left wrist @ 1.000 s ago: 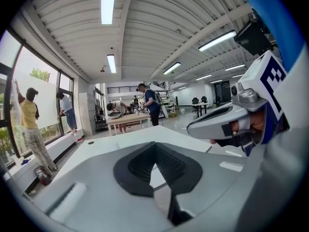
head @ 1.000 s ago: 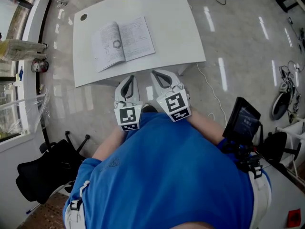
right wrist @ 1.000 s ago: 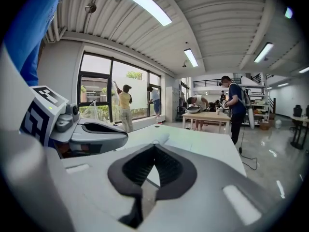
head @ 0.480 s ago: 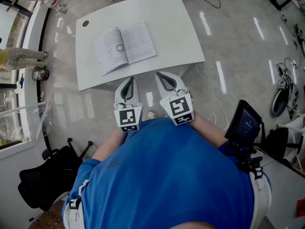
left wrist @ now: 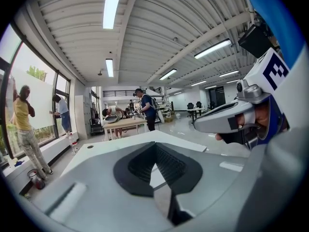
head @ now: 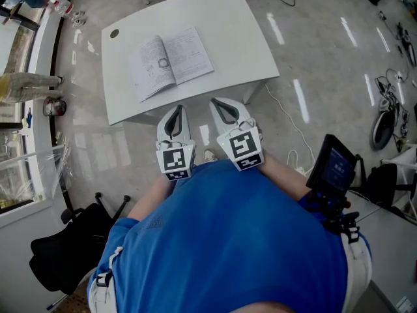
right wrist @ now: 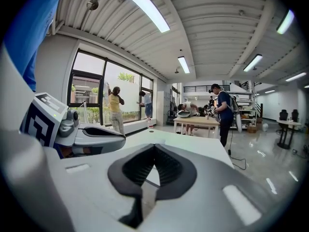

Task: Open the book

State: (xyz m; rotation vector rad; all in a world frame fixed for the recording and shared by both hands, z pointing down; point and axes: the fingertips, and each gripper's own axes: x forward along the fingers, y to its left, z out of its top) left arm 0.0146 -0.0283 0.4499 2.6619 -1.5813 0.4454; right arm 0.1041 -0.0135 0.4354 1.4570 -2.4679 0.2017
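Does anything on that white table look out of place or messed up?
Nothing stands out. The book lies open, pages up, roughly square to the table. Left tongs and right tongs are shut and empty, short of it.

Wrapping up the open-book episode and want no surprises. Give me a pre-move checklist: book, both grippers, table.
1. Book open: the book lies spread with its pages up on the white table. ok.
2. Left gripper empty: jaws together, nothing between them. ok.
3. Right gripper empty: jaws together, nothing between them. ok.
4. Grippers clear of the book: both are held short of the table's near edge, apart from the book. ok.
5. Table around the book: only a small dark disc near the far left corner, well away from the book. ok.
6. Pages lying fully flat: cannot tell.
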